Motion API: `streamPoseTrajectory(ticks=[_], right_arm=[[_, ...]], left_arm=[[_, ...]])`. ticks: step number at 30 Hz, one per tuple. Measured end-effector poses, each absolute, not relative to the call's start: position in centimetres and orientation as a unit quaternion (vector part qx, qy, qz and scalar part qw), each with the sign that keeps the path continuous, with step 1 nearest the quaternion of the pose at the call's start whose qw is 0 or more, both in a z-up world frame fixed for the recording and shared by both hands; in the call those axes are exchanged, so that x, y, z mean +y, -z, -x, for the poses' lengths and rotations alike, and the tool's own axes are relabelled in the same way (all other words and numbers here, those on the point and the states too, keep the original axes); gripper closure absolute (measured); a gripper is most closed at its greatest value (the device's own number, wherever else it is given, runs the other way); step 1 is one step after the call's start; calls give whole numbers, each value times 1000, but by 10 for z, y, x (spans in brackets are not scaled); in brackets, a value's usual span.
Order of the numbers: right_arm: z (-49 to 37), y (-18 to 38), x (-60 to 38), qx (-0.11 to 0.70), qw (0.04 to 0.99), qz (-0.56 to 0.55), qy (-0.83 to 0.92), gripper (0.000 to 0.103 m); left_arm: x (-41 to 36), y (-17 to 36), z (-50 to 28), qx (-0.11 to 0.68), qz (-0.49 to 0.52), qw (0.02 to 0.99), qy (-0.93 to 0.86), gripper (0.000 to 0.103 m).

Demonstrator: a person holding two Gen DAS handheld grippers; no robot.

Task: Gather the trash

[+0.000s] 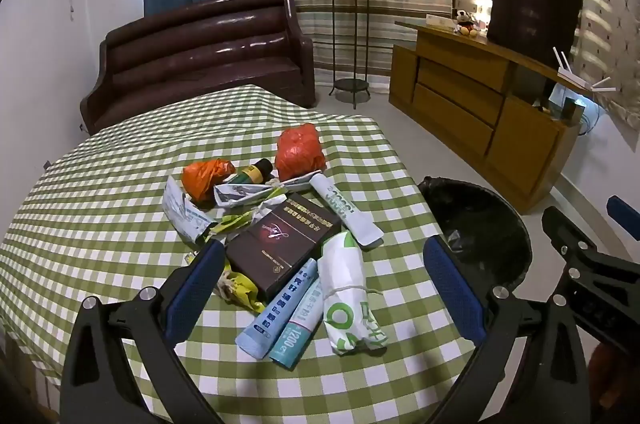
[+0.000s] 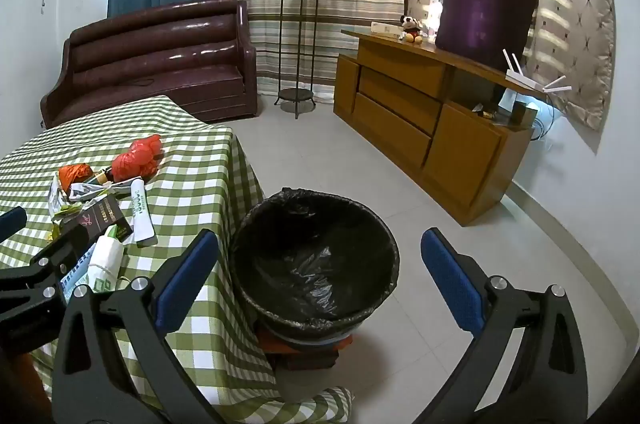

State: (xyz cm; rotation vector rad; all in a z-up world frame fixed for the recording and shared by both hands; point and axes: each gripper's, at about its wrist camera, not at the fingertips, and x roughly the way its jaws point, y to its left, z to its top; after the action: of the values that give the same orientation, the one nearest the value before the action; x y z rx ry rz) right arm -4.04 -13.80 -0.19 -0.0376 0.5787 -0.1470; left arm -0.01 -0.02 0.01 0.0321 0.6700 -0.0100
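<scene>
Trash [image 1: 288, 236] lies heaped on the checked table [image 1: 100, 192], beside the lined bin [image 2: 316, 256] ready to receive it; left gripper [image 1: 324, 288] hovers over the heap, right gripper [image 2: 320, 284] over the bin, both jaws wide and empty.

Left wrist view: yellow wrapper [image 1: 240, 288] partly behind the left hand-held gripper's [image 1: 324, 288] near finger at 8 o'clock. Dark box [image 1: 280, 244] overlaps the crumpled paper [image 1: 188, 212] beneath. Bin [image 1: 480, 224] cut by the right finger at 3 o'clock. Print on tubes [image 1: 276, 308] too small to read. Right wrist view: bin's base [image 2: 312, 344] hidden by the liner.
</scene>
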Motion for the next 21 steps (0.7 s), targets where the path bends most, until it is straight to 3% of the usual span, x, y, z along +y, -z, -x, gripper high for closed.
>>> streamPoseTrajectory(ticks=[21], right_arm=[[40,1,-138,283,956,16,75,4]], left_arm=[[3,-3,1,327,-18,945,2,6]])
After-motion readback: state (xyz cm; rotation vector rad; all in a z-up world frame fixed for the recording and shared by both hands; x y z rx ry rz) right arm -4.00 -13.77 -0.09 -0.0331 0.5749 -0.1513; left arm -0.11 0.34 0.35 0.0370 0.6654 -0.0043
